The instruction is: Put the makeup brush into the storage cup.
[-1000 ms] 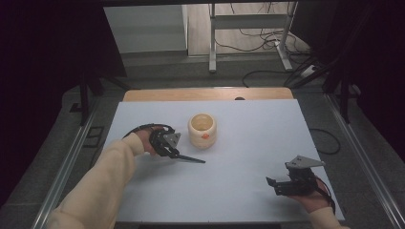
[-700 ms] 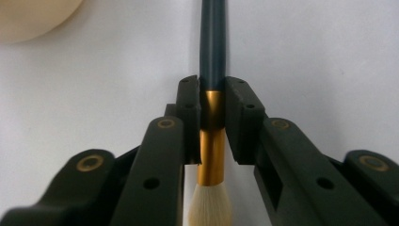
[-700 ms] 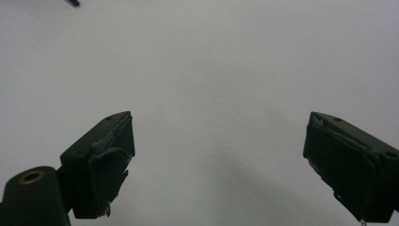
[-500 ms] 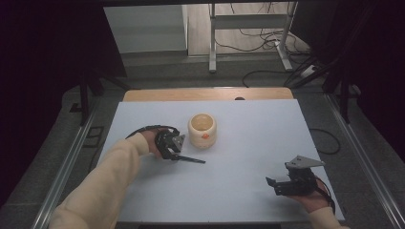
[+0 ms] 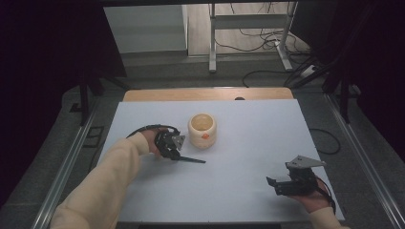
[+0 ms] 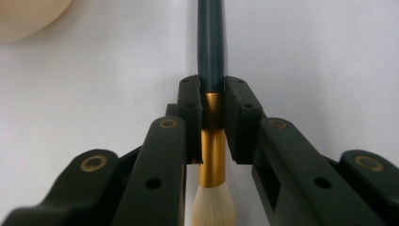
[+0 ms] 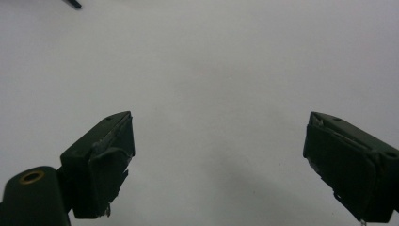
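A brush (image 6: 210, 56) with a dark handle, gold ferrule and pale bristles is clamped in my left gripper (image 6: 212, 106), which is shut on the ferrule. From above, my left gripper (image 5: 170, 144) sits just left of a cream pot (image 5: 202, 130), and the brush (image 5: 191, 160) handle points right along the white table. The pot's rounded side (image 6: 28, 16) fills the top left corner of the left gripper view. My right gripper (image 5: 274, 184) rests near the front right of the table, its jaws wide open with nothing between them. My right gripper (image 7: 219, 165) faces bare white surface.
The white table top (image 5: 248, 138) spreads around both hands, with a wooden strip (image 5: 205, 94) along its far edge. Metal rails run down both sides. Cables and a metal stand lie on the floor beyond. The brush handle's tip (image 7: 73, 4) pokes in at the top left of the right gripper view.
My left gripper with the brush has shifted slightly toward the pot. The right gripper has stayed where it was.
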{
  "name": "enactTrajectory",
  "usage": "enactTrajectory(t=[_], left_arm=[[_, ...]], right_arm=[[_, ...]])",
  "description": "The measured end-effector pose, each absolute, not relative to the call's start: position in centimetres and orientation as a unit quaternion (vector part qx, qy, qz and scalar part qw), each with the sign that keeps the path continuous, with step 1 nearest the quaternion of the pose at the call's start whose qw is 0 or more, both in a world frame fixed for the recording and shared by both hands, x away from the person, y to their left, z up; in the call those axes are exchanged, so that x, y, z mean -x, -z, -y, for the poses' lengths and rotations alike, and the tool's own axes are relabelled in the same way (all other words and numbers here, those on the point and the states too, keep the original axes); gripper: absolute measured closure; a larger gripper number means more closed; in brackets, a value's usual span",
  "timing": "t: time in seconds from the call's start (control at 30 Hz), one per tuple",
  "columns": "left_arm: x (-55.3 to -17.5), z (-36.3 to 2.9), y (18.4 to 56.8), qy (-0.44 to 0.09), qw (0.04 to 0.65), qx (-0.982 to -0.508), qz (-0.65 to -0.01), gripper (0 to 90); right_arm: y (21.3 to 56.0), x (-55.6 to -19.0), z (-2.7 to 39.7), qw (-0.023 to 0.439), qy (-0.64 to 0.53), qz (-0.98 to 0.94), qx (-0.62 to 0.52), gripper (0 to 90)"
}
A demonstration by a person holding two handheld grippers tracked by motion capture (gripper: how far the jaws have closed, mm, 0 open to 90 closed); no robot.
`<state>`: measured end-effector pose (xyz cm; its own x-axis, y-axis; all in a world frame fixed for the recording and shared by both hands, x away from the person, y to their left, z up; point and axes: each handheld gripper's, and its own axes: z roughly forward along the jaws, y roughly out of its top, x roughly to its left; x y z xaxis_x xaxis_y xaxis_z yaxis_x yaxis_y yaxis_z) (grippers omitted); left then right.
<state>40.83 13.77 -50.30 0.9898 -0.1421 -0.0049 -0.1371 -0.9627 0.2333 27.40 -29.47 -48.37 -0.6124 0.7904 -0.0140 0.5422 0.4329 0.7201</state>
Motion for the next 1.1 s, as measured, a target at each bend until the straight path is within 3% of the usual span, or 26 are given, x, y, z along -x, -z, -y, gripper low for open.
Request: enactTrajectory(t=[0.5,1.1], left_arm=[[-39.6,-15.4,46.9,-0.013,0.155,-0.986,0.057,78.4],[-36.4,-15.6,43.9,-0.037,0.154,-0.986,0.055,78.4]], right_arm=[[48.2,-27.3,29.3,0.18,-0.35,-0.827,-0.401,9.6],[48.1,-27.2,29.0,0.181,-0.351,-0.827,-0.4,9.6]])
